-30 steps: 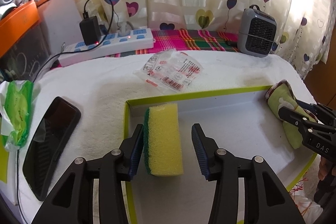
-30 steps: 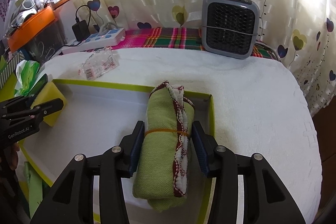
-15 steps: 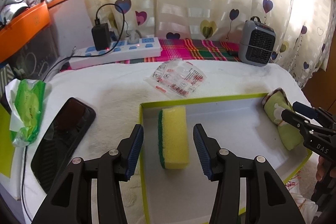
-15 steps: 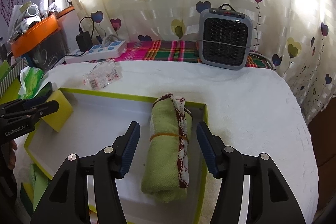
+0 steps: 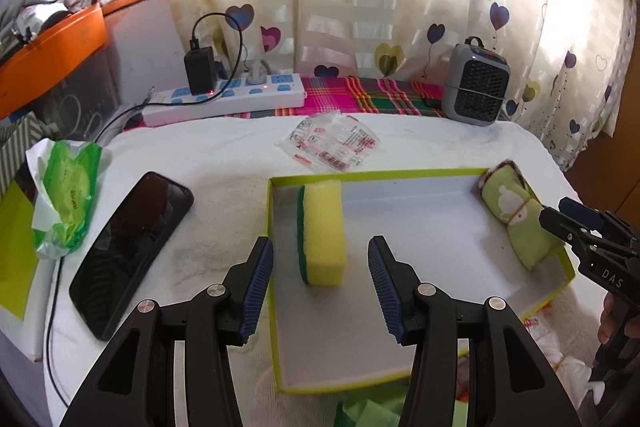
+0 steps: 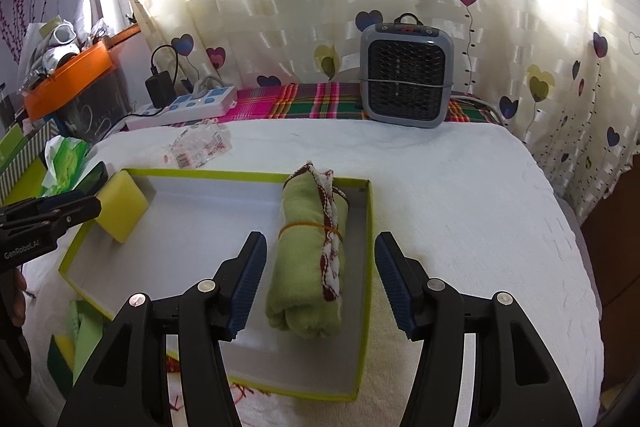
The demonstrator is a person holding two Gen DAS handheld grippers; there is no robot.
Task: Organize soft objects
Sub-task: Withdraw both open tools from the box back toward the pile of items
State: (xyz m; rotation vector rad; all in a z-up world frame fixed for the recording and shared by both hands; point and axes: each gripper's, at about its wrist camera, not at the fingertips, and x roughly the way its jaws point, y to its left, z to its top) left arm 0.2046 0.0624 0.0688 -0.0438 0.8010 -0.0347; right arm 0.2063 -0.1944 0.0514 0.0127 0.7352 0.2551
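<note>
A yellow sponge with a green scouring side (image 5: 322, 233) (image 6: 120, 207) stands on edge at the left end of the shallow green-rimmed box (image 5: 372, 175) (image 6: 240, 175). My left gripper (image 5: 320, 287) is open, its blue pads clear of the sponge and back from it. A rolled green towel bound with a rubber band (image 6: 310, 251) (image 5: 516, 215) lies at the box's right end. Around the near end of the roll my right gripper (image 6: 318, 285) stands open, with neither pad touching the cloth.
A black phone (image 5: 132, 239) and a green tissue pack (image 5: 68, 195) lie left of the box. A clear plastic packet (image 5: 332, 145), a power strip (image 5: 224, 99) and a small grey heater (image 6: 406, 85) are behind it. More green cloth and a sponge (image 6: 60, 351) lie below the table's front edge.
Both grippers have let go and pulled back and up: the left from the sponge, the right from the towel roll. Both objects stay in the box.
</note>
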